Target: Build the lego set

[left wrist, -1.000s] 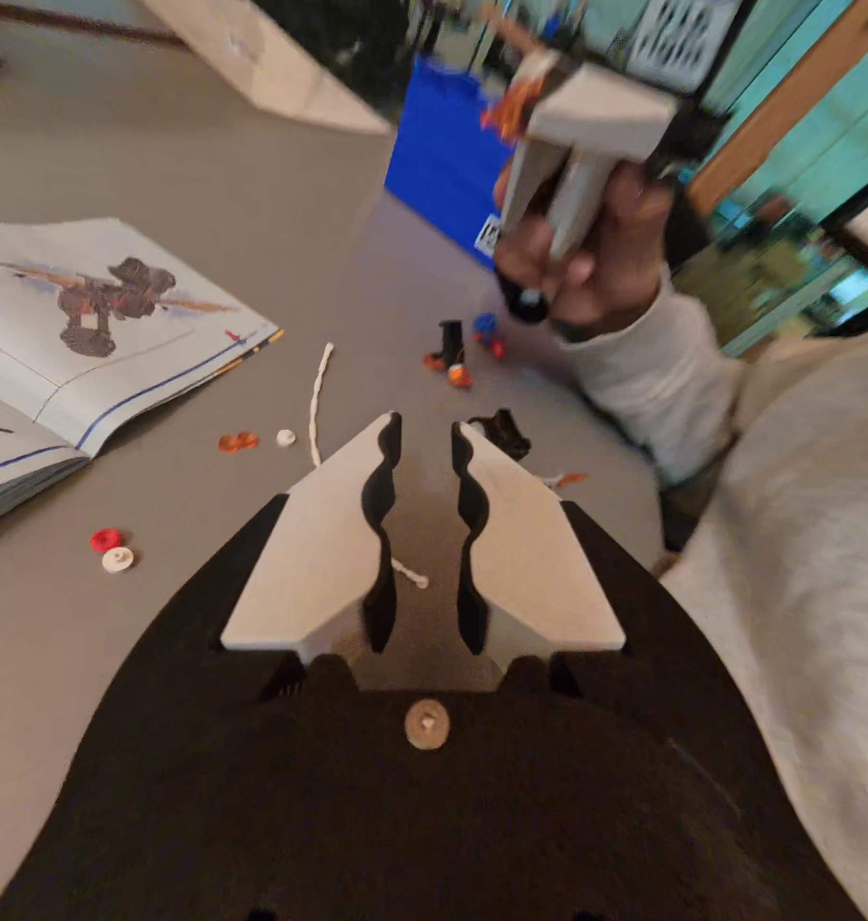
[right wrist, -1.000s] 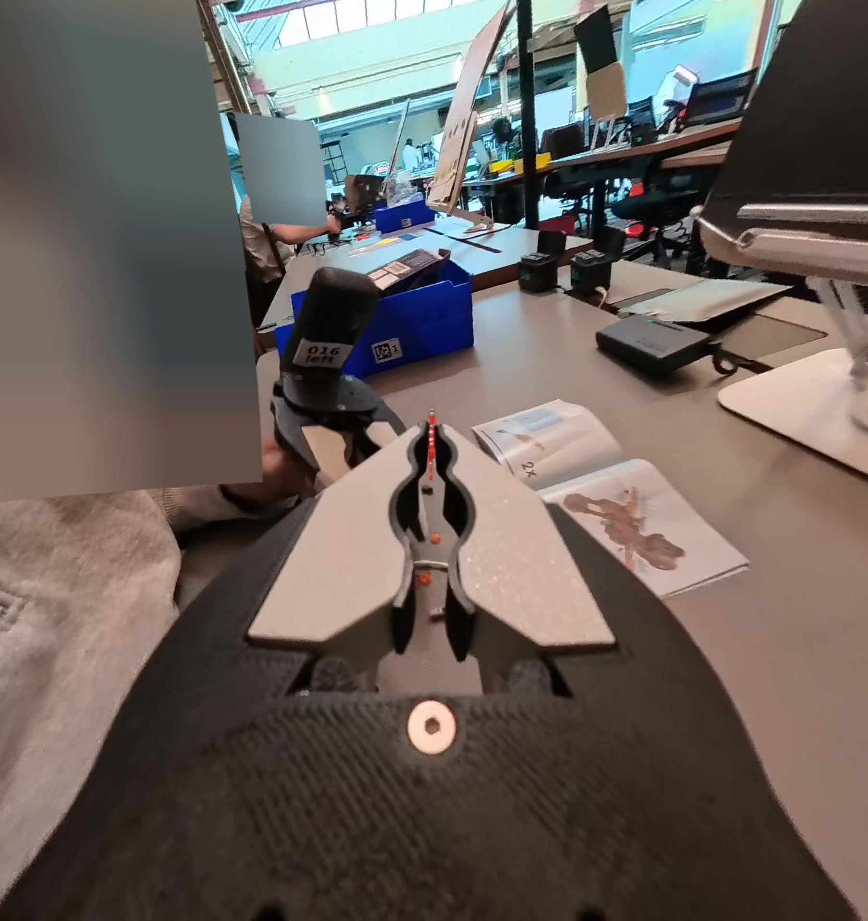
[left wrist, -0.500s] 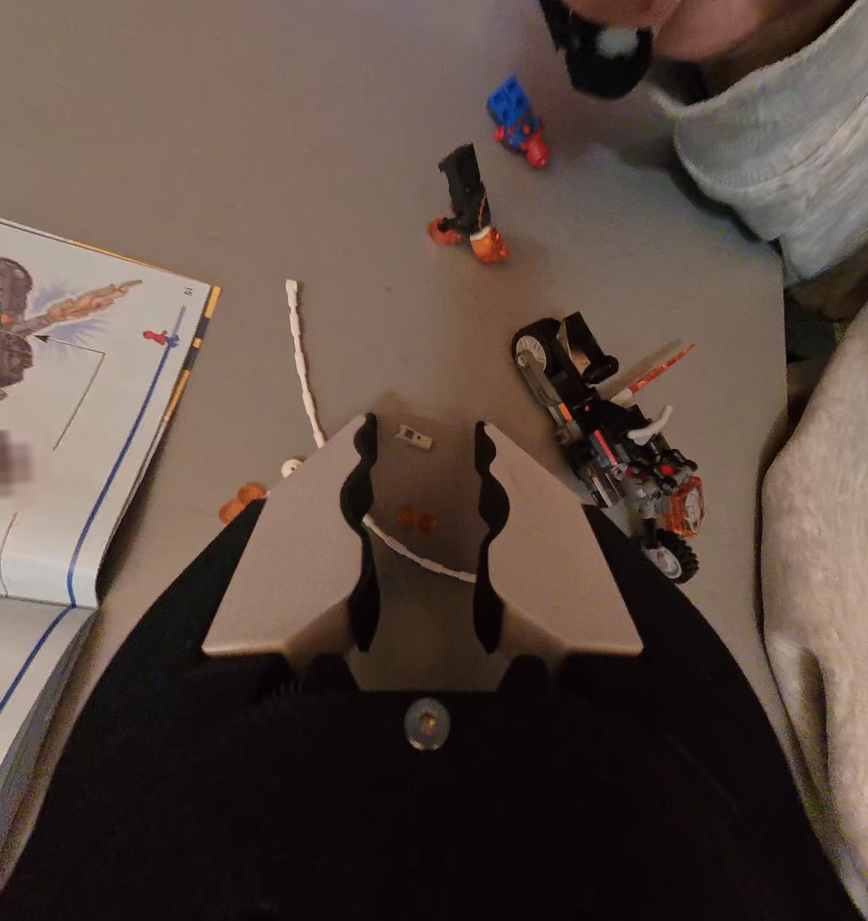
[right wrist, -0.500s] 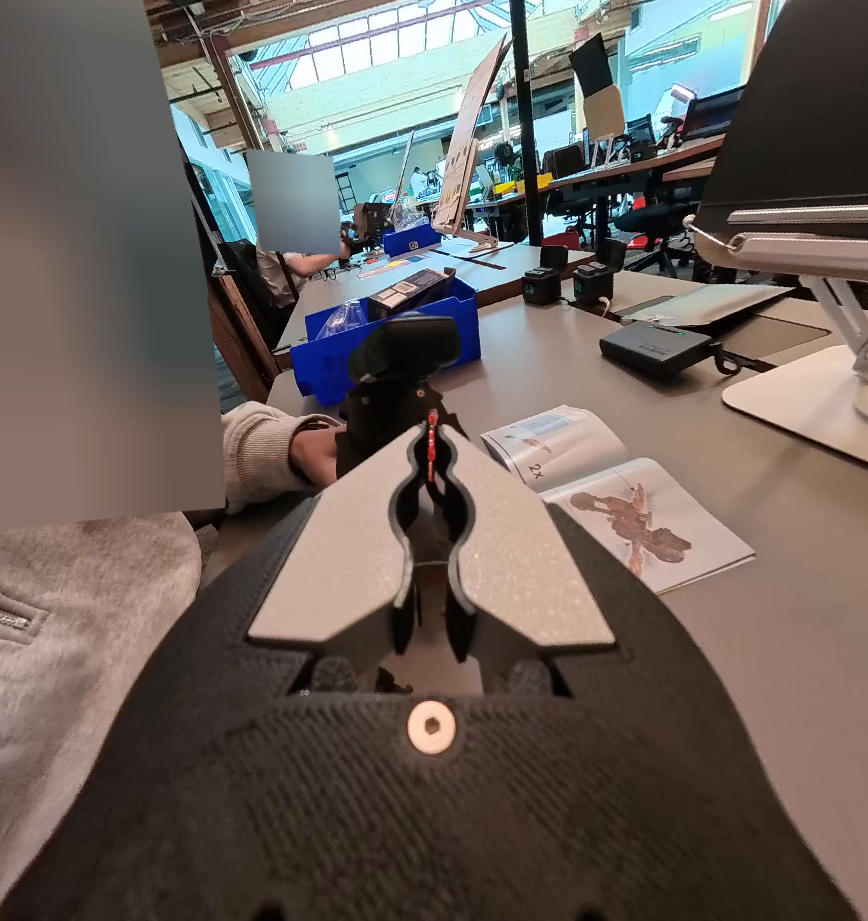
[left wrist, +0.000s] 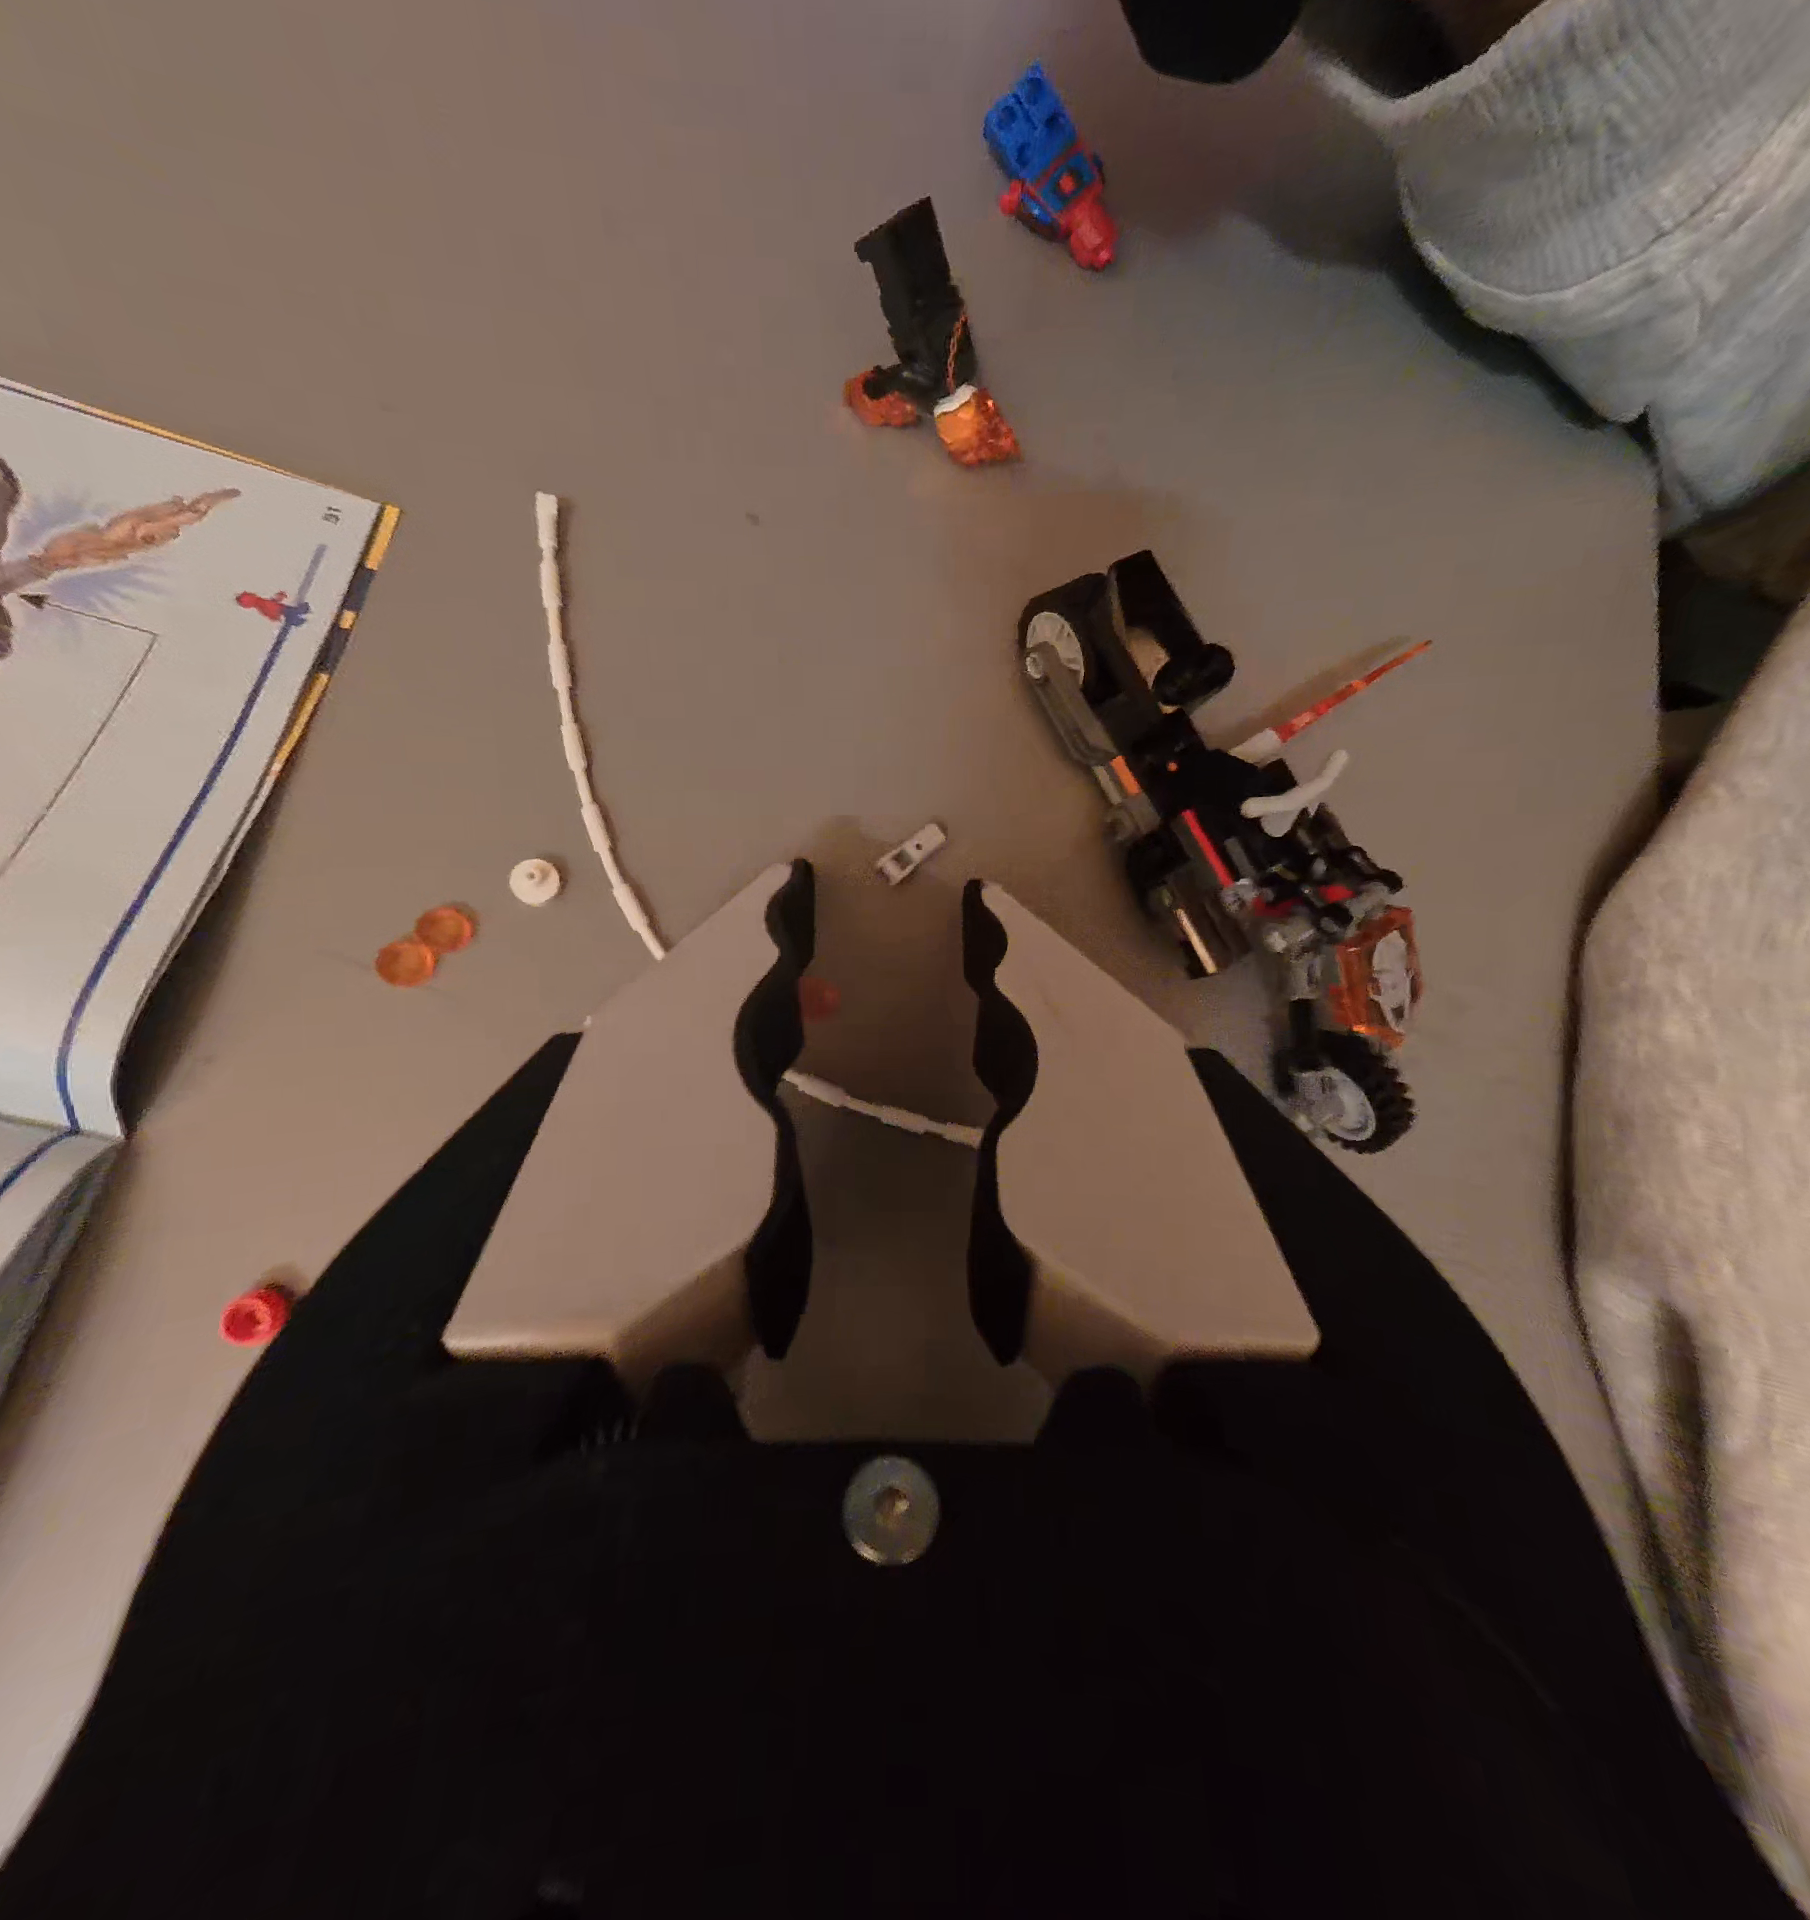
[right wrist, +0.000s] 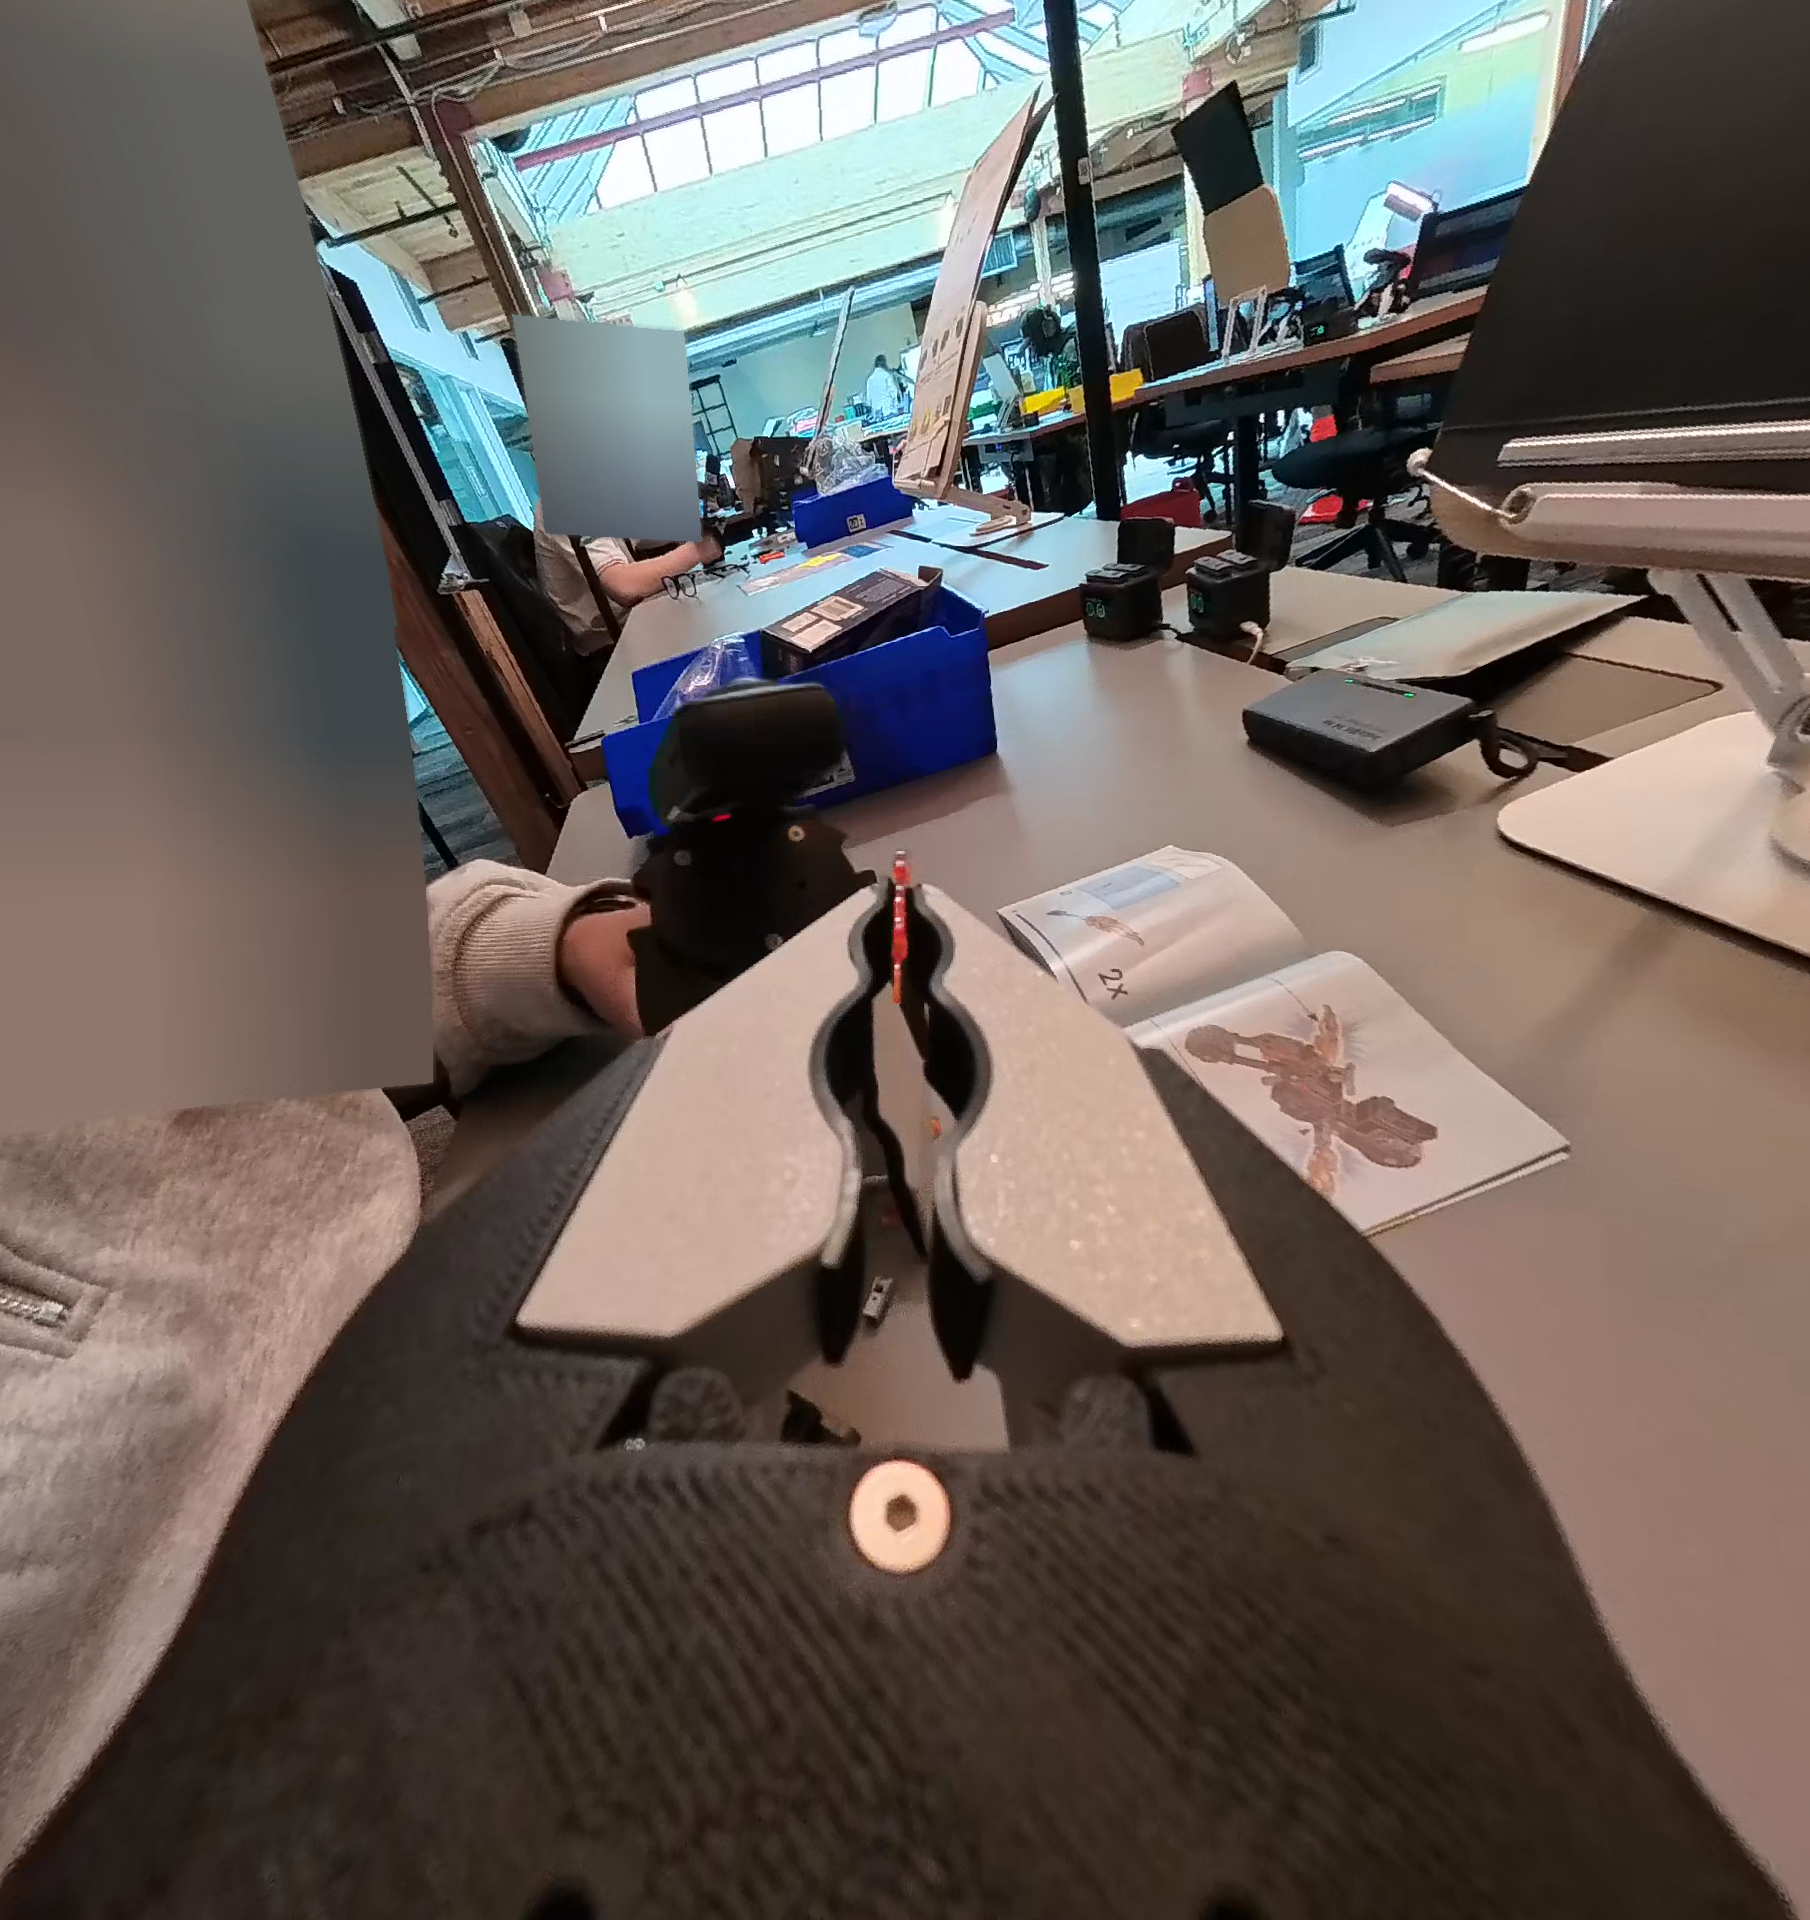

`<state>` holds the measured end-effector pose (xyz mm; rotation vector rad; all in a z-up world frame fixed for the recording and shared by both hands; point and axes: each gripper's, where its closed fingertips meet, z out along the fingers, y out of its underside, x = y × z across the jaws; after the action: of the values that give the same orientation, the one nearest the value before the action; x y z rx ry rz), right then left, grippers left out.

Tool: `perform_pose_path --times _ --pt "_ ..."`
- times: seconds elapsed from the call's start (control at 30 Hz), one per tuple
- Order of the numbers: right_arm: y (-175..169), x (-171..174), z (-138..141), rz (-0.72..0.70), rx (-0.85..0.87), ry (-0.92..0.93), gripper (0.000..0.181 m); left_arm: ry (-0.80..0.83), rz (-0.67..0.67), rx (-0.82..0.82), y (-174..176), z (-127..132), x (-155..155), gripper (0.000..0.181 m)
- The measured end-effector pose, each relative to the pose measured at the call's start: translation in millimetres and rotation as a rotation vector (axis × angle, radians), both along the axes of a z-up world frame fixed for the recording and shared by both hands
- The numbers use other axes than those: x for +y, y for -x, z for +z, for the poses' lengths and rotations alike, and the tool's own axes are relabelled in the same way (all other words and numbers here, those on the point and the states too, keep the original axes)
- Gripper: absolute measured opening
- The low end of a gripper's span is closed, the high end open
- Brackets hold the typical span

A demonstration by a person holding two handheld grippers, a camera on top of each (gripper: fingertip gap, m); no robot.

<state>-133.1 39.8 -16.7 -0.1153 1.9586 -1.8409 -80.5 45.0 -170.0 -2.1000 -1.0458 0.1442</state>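
In the left wrist view my left gripper [left wrist: 885,883] is open and empty, pointing down at the grey table. A small light grey piece [left wrist: 911,853] lies just beyond its tips. A black lego motorcycle [left wrist: 1223,831] with orange flame parts lies to the right. A white chain [left wrist: 574,727] curves under the fingers. A small orange stud [left wrist: 816,1000] lies between the fingers. In the right wrist view my right gripper [right wrist: 901,904] is shut on a thin red-orange flame piece [right wrist: 899,925], held up off the table. The left gripper's black body [right wrist: 745,852] shows behind it.
An open instruction booklet [left wrist: 132,748] lies at the left, also in the right wrist view [right wrist: 1285,1039]. Loose pieces: two orange studs [left wrist: 425,943], a white stud [left wrist: 534,881], a red stud [left wrist: 255,1315], a black-and-orange figure [left wrist: 927,343], a blue-and-red figure [left wrist: 1052,166]. A blue bin [right wrist: 828,707] stands behind. One gripper's finger ends stand about 15 cm off the other's. To the black lego motorcycle [left wrist: 1223,831]: left tips about 4 cm, right tips about 15 cm. My left gripper is the nearer one to the white chain [left wrist: 574,727]: about 5 cm, against 15 cm.
My left gripper has tilted down over the table and closed in on the small grey piece and the motorcycle. My right gripper has stayed shut on the flame piece, nearly still.
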Motion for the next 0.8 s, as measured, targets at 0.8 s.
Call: perform_pose_path --times 0.8 --pt "-69 -3 -41 0.266 0.281 -0.067 0.000 -0.930 0.174 -0.273 -34 80 -34 0.003"
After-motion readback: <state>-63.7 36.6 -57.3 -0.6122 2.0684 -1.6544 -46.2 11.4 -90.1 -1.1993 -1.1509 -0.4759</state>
